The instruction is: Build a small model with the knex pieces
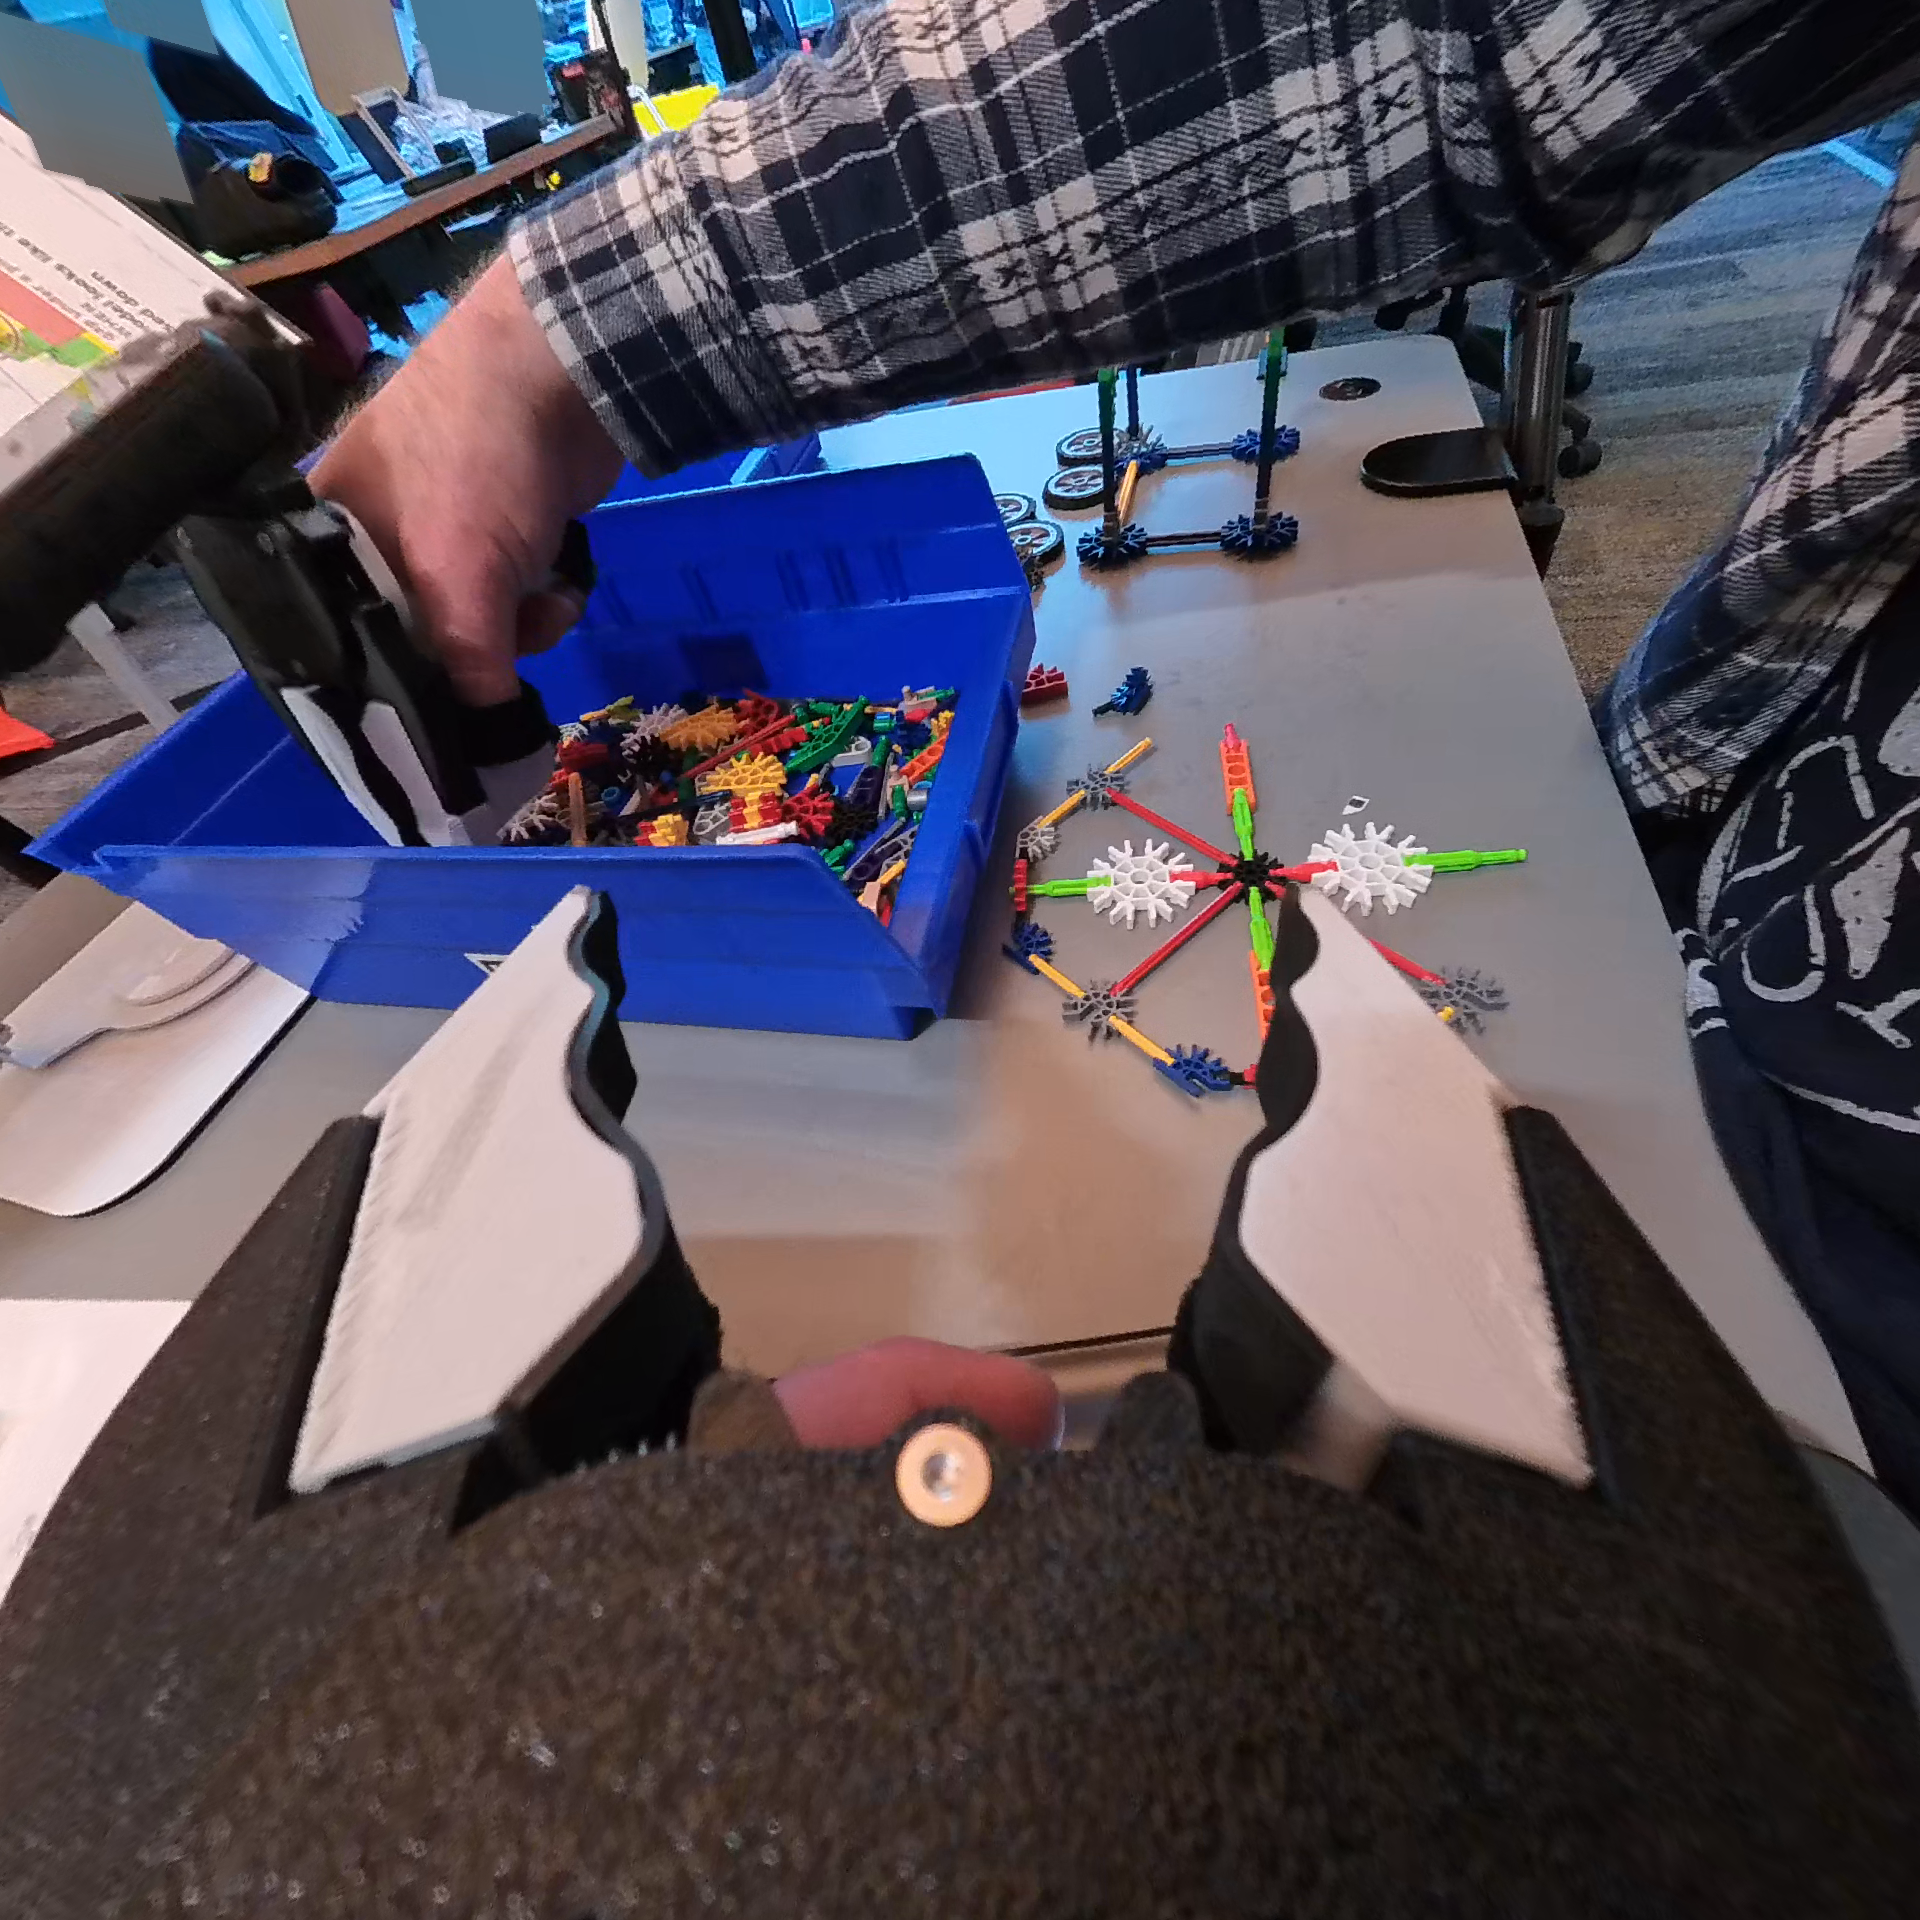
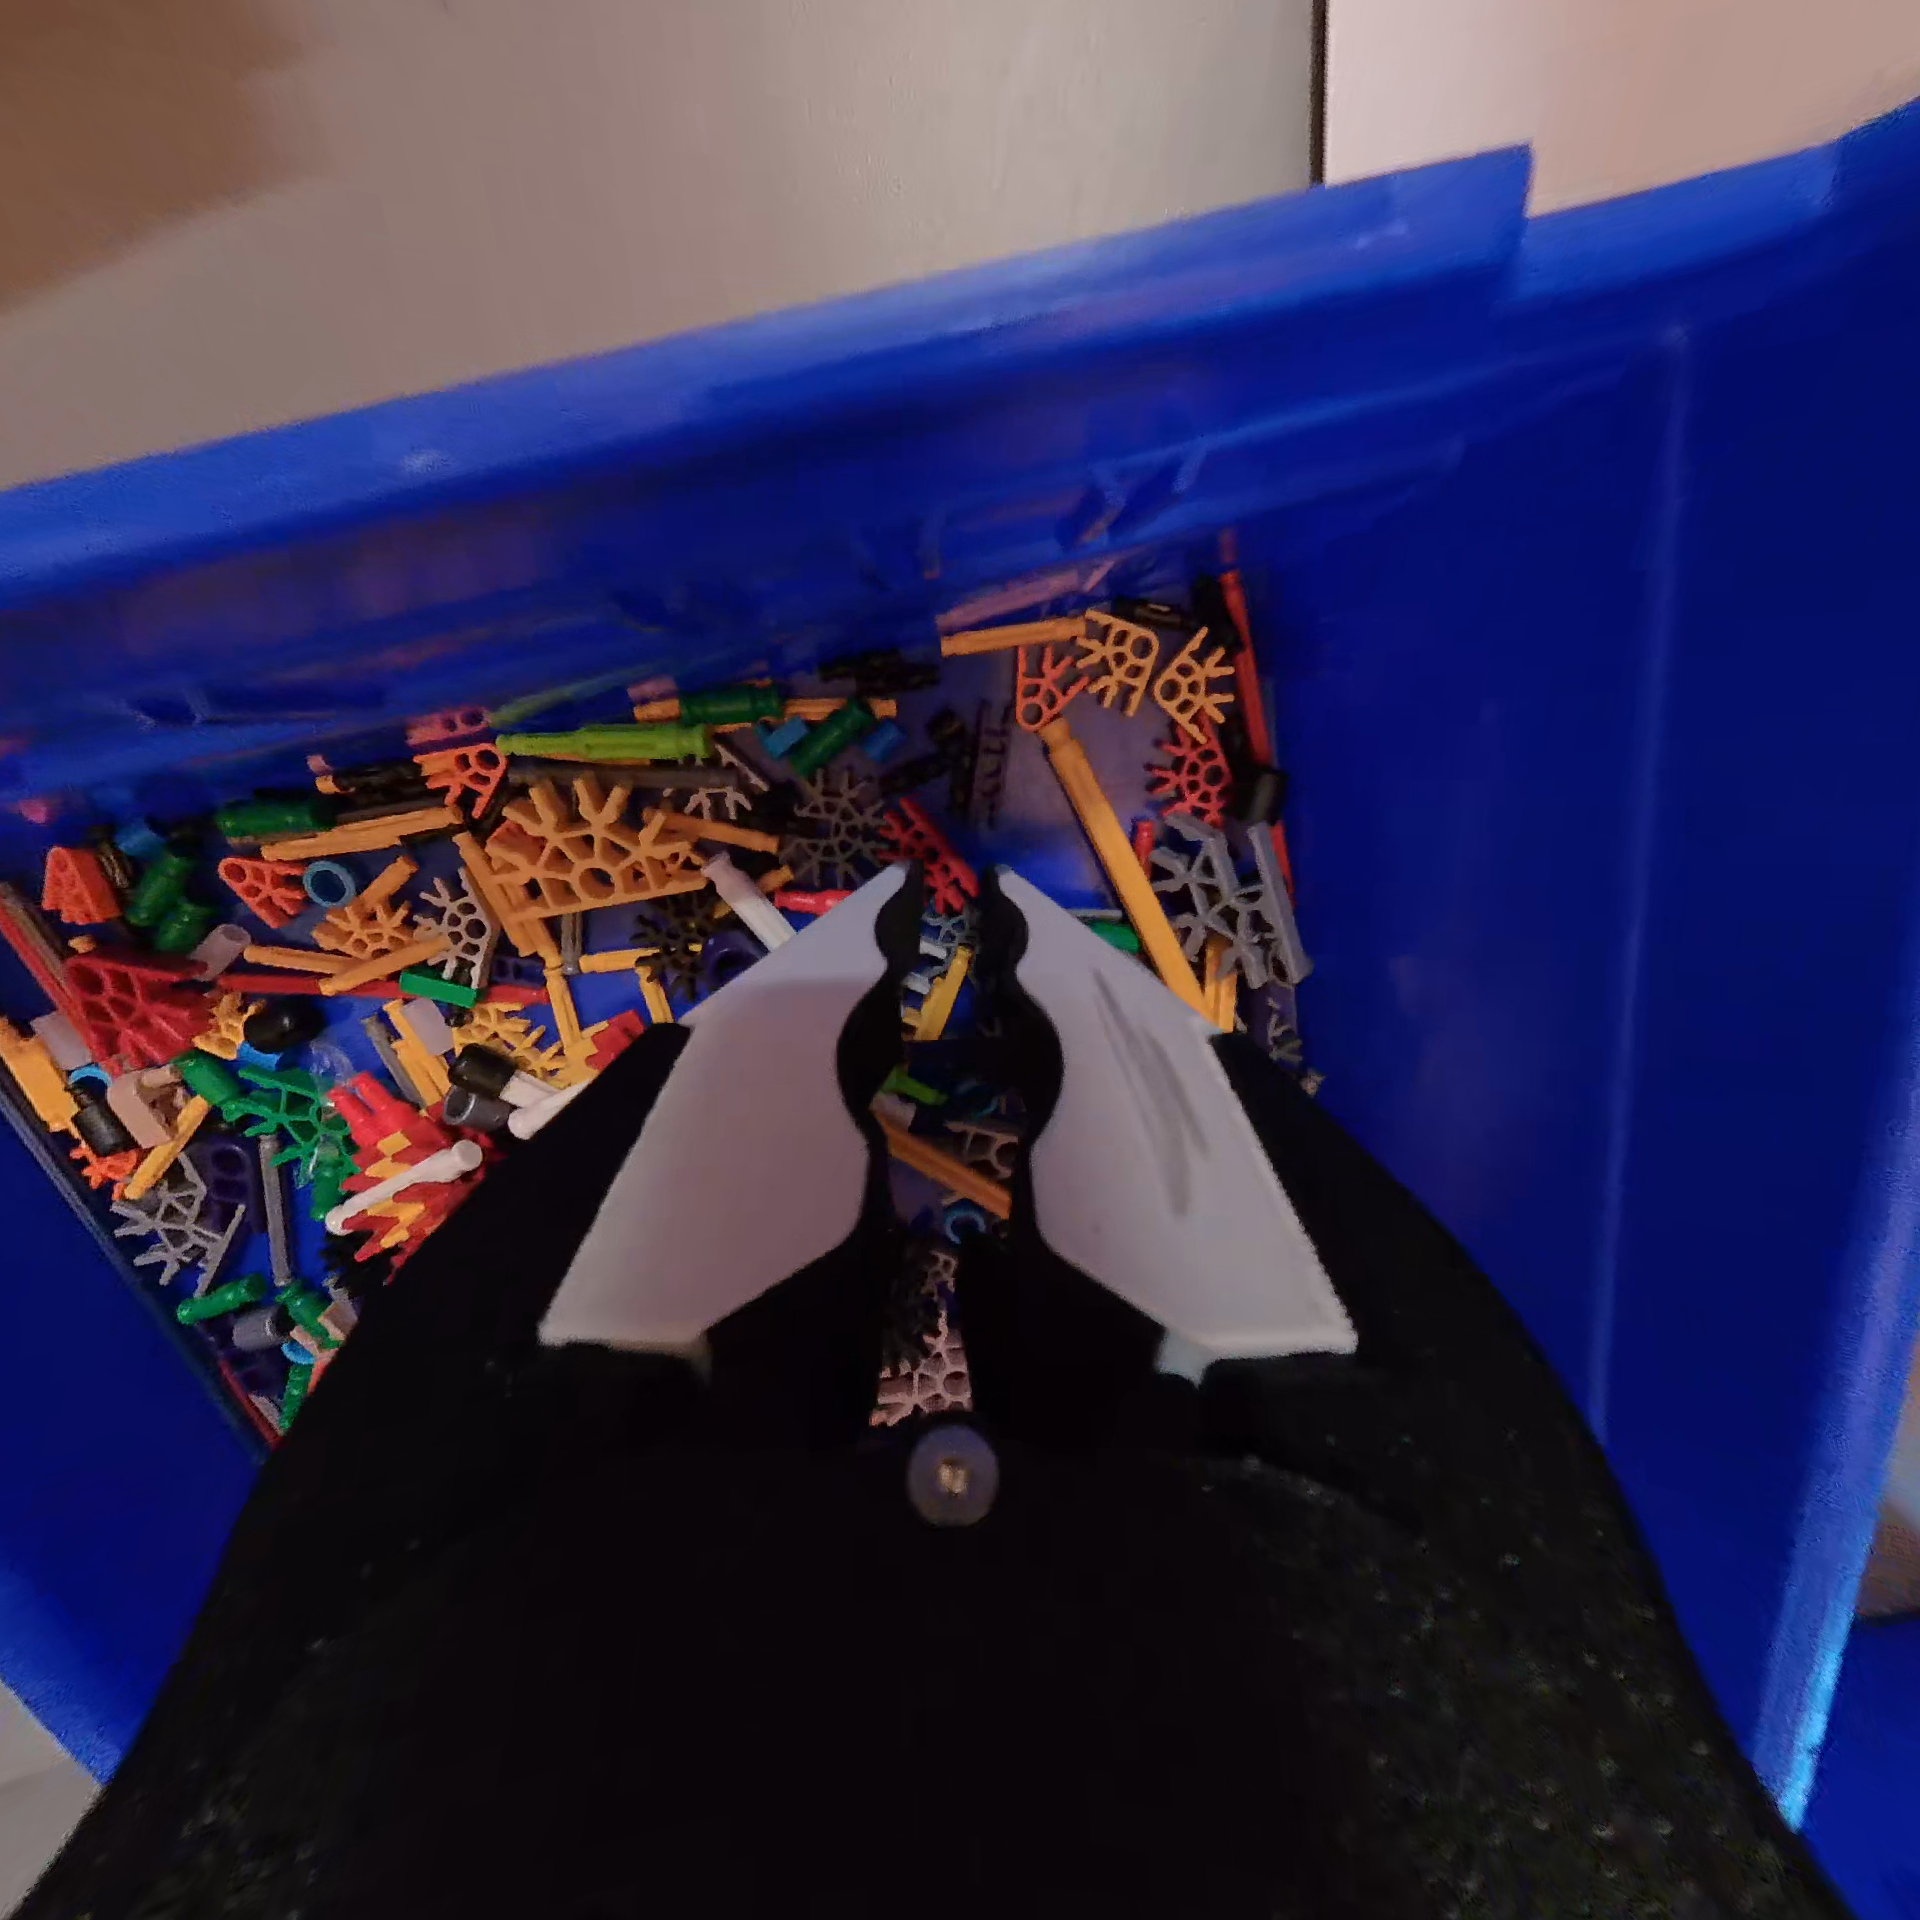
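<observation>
Left wrist view: our left gripper (image 1: pixel 940 914) gapes wide, holding nothing, above grey table (image 1: pixel 1351 644), nr flat rod-and-connector wheel (image 1: pixel 1247 883).
Right wrist view: our right gripper (image 2: pixel 951 883) jaws narrow, nothing clamped, inside blue plastic bin (image 2: pixel 1558 727) w/ mixed colourful construction pcs (image 2: pixel 582 852).

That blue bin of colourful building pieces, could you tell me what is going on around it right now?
A person works with two handheld grippers. The right gripper is down inside the blue bin, its jaws nearly closed just above the loose rods and connectors; whether it grips one is unclear. The left gripper hovers open and empty over the grey table, beside a flat wheel-shaped assembly. A wheeled frame stands farther back.
</observation>
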